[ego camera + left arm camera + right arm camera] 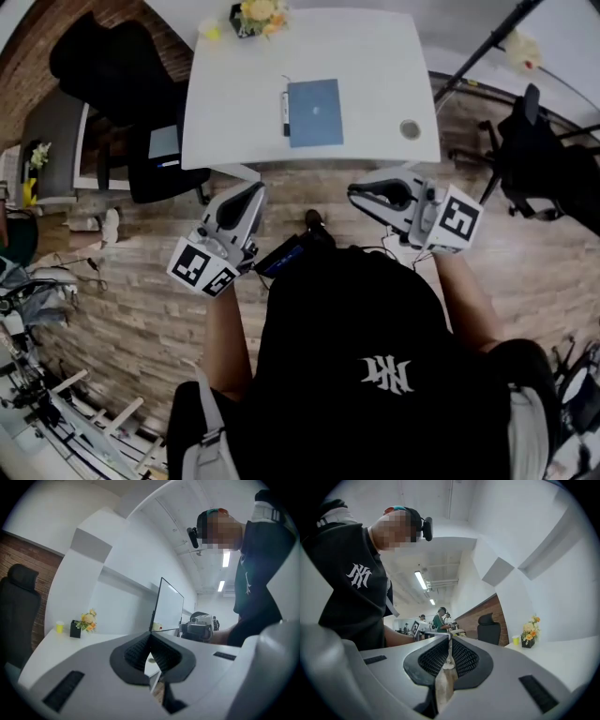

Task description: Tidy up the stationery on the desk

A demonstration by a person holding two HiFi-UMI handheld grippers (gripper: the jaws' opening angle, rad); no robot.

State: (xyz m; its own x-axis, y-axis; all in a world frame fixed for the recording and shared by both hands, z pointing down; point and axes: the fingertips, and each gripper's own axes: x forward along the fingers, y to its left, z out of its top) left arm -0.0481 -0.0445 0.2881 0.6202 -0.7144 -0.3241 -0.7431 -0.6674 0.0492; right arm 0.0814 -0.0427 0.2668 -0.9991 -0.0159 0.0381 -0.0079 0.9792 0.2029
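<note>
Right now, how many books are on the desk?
1. The blue book lies flat near the middle of the desk. I see no other, though the far edge is partly out of view.

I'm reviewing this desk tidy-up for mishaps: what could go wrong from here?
The pen lies close beside the blue notebook, along its left edge, so a grab at it may snag or drag the notebook. The small round object sits near the desk's front right corner; a nudge might push it off. The left gripper and right gripper are both shut and empty; reaching in without opening would just shove things.
</note>
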